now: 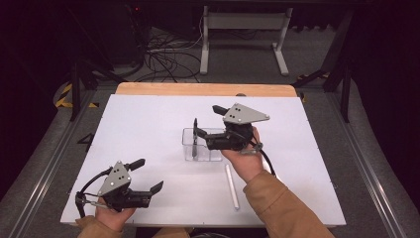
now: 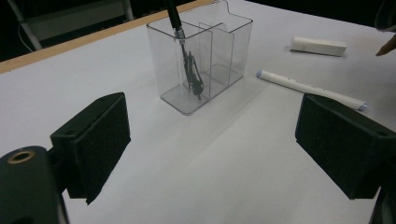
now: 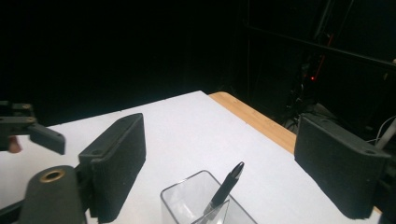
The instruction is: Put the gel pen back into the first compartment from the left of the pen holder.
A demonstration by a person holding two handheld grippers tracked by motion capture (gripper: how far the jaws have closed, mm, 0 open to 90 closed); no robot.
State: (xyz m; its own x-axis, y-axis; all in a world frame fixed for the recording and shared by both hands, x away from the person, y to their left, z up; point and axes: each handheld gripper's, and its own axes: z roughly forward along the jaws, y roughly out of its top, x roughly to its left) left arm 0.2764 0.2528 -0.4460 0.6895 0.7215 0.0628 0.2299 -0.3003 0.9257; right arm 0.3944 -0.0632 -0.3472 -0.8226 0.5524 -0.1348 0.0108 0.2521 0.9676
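Note:
A clear plastic organizer [image 1: 200,145] with dividers stands mid-table. A black pen [image 1: 195,135] stands tilted in its left compartment, tip end up [image 3: 227,185]. My right gripper [image 1: 208,121] hovers just above and right of the organizer [image 3: 187,200], jaws open wide with nothing between them. My left gripper [image 1: 147,176] rests low near the front left of the table, also open and empty. It looks toward the organizer [image 2: 201,56] and the pen [image 2: 187,60]. A white marker [image 1: 231,186] lies on the table in front of the organizer, beside the right forearm.
The white marker [image 2: 308,88] and a small white block [image 2: 318,45] lie right of the organizer in the left gripper view. The white tabletop [image 1: 148,124] ends in a wooden far edge [image 1: 198,89]. A table frame and cables sit on the floor beyond.

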